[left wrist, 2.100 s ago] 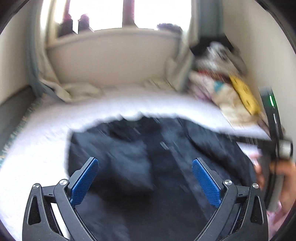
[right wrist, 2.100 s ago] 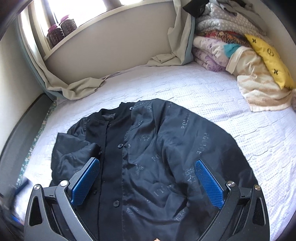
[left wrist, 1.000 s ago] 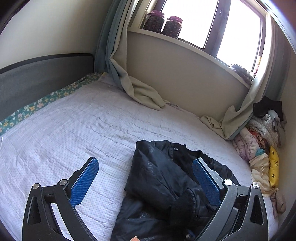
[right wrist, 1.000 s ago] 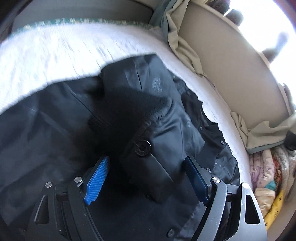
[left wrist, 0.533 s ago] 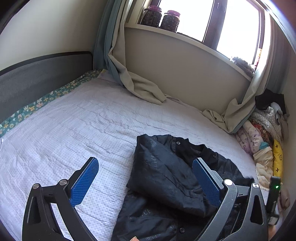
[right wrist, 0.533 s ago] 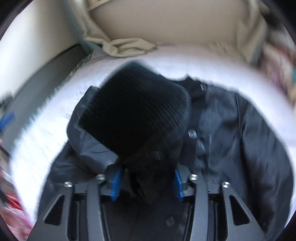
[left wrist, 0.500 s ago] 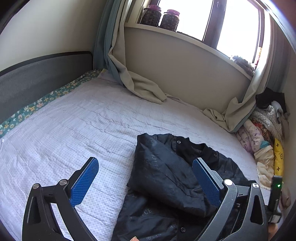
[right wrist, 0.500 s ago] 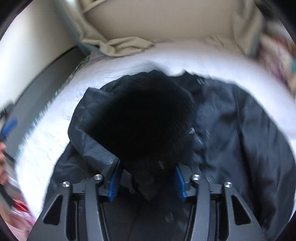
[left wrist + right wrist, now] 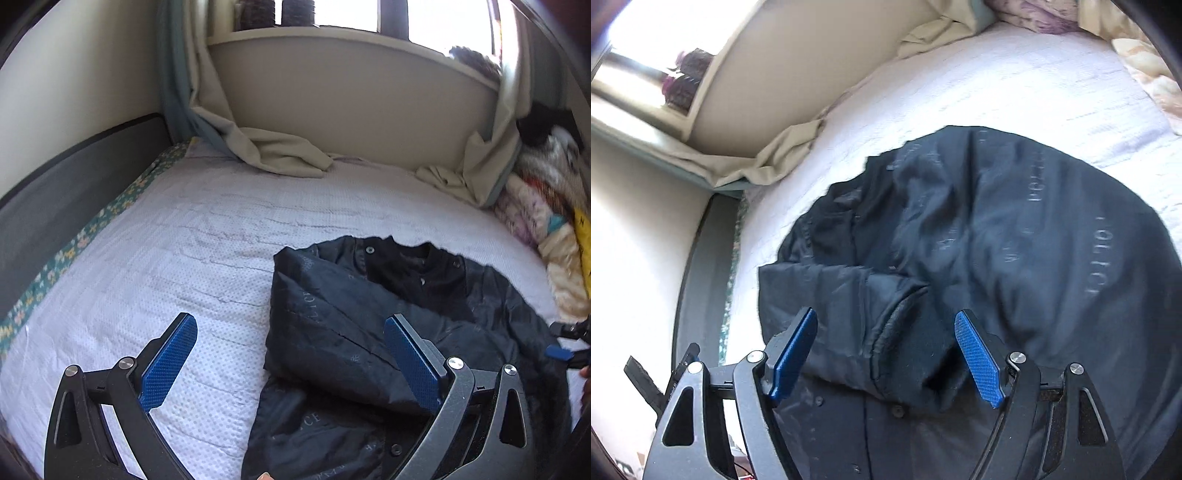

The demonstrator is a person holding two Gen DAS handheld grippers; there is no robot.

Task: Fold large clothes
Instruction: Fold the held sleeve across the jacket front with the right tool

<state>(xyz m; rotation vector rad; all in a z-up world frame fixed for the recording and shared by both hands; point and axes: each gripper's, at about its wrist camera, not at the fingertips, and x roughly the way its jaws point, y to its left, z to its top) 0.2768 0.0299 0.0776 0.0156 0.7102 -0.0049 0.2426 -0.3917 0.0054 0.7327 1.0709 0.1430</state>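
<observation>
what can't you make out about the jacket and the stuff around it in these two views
- Left wrist view: jacket hem, cut off by the bottom edge and left hand-held gripper.
- Right wrist view: jacket lettering, blurred.
- Left wrist view: bedding pile, cut by the right edge.

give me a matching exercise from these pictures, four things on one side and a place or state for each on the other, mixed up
Things:
1. jacket
2. curtain
3. jars
4. left gripper

Places or states:
A. on the window ledge
B. open, nothing between its pads
C. lying on the bed, one sleeve folded across its front
D. hanging down, its end pooled on the mattress

Pairs: 1-C, 2-D, 3-A, 4-B
</observation>
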